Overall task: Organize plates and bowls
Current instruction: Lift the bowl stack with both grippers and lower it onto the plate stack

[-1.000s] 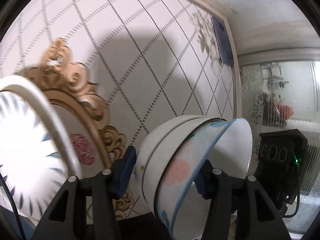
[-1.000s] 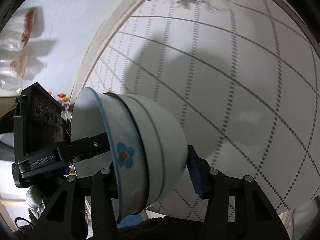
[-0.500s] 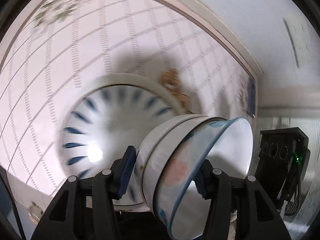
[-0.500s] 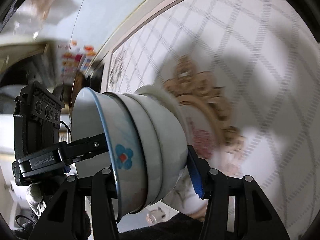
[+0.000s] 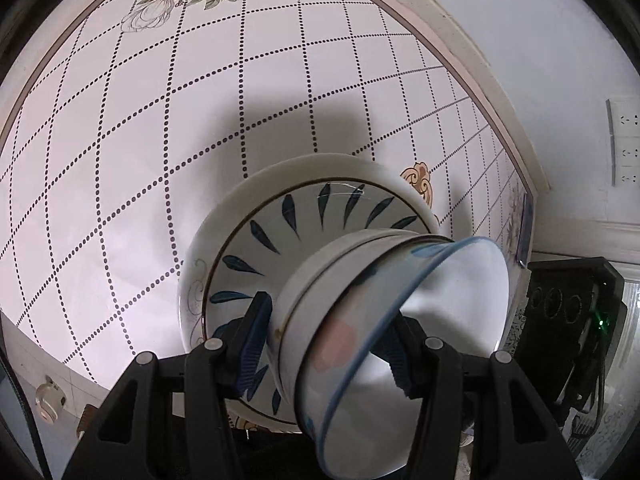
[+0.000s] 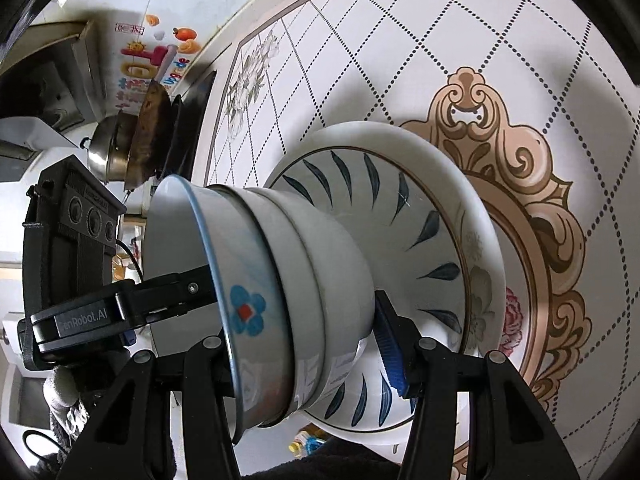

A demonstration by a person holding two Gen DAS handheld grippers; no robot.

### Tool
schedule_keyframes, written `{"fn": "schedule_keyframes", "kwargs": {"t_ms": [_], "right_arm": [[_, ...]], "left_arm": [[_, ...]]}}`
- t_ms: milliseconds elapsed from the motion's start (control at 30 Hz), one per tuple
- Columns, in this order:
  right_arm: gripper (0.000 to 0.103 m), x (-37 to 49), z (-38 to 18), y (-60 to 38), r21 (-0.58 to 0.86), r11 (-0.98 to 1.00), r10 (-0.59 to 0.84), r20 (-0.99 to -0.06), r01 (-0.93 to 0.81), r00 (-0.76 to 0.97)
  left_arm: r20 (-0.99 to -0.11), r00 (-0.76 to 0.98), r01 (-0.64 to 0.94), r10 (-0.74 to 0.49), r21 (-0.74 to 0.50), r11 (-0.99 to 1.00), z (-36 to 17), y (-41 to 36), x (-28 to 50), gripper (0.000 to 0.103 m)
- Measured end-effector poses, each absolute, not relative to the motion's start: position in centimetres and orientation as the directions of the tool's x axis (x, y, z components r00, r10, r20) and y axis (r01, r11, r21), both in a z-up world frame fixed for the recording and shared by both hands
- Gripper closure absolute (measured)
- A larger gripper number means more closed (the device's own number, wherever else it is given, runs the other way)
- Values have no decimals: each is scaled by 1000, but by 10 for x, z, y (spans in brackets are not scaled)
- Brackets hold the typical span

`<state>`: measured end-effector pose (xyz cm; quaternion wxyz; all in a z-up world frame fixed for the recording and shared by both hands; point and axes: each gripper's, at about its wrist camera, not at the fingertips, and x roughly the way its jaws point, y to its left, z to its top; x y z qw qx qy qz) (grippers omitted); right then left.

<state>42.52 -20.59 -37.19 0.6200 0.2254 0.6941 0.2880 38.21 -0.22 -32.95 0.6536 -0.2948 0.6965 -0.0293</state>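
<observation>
Both grippers clamp the same nested stack of bowls (image 5: 360, 320), white with a blue-rimmed flowered bowl innermost. My left gripper (image 5: 328, 344) is shut on the stack from one side, my right gripper (image 6: 304, 340) from the other; the stack also shows in the right wrist view (image 6: 288, 288). The foot of the stack sits against a plate with blue leaf marks (image 5: 288, 232), which lies on a larger white plate (image 6: 452, 168) on the tablecloth. The leaf plate also shows in the right wrist view (image 6: 400, 232). The left gripper's body (image 6: 80, 280) shows at left there.
The table wears a white cloth (image 5: 160, 120) with dotted diamond lines and a tan scroll pattern (image 6: 520, 152). Pans and a metal pot (image 6: 132, 144) stand at the far table edge. Wall sockets (image 5: 624, 140) are on the wall at right.
Both grippers swung the bowl stack down over the table. The leaf plate came into view and the stack now meets it.
</observation>
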Motion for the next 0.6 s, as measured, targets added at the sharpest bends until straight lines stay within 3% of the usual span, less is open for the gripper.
{"fn": "schedule_keyframes", "kwargs": {"t_ms": [333, 600], "right_arm": [[49, 433, -375, -197, 664, 746, 654, -745, -50, -133], [50, 431, -373, -199, 644, 764, 635, -760, -31, -139]], "left_arm": [[-897, 21, -346, -442, -421, 838, -334, -3, 383, 53], [-931, 2, -257, -364, -353, 900, -323, -17, 380, 54]]}}
